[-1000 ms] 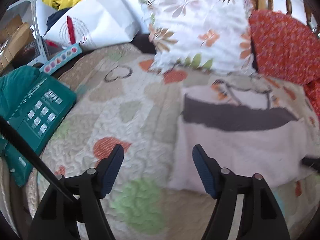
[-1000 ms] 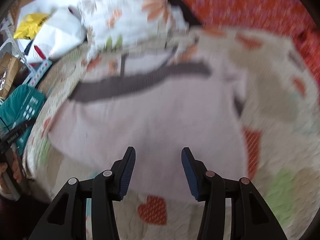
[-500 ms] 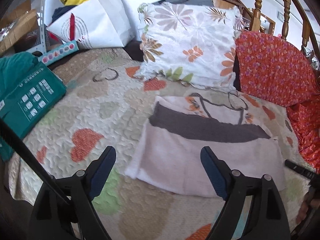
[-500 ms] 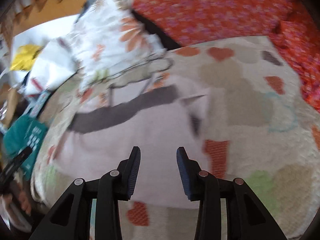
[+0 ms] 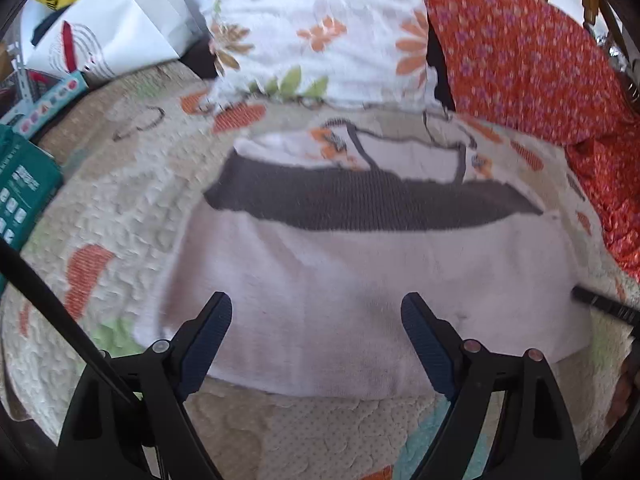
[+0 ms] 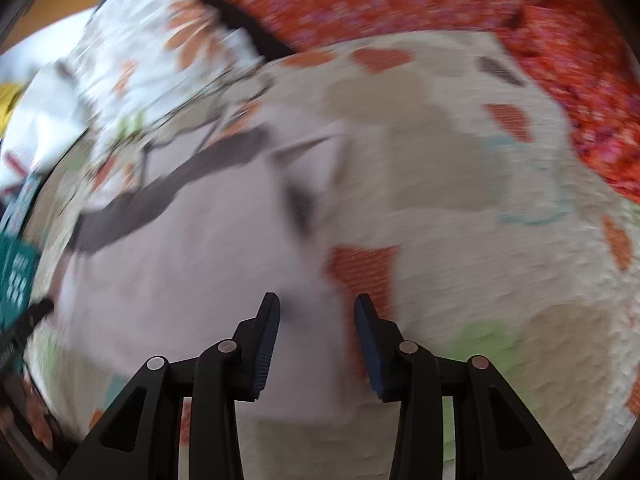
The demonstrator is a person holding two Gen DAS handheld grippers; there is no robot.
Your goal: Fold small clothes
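Pale pink garment (image 5: 360, 280) flat on quilt (image 5: 120, 200), near edge under both grippers. Left gripper (image 5: 316, 320) wide and empty; right gripper (image 6: 316, 316) narrower, empty, over right corner. Risk: pinching quilt with hem, or uneven lift skewing fold.

Bright, even daylight, soft shadows. Both fisheye views bend at black rims. Right wrist view heavily motion-blurred; left mildly smeared.

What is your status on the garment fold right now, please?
Left gripper open, right gripper open, both over the garment's near edge. Pale garment flat on the quilt, unheld. Nothing in the way.
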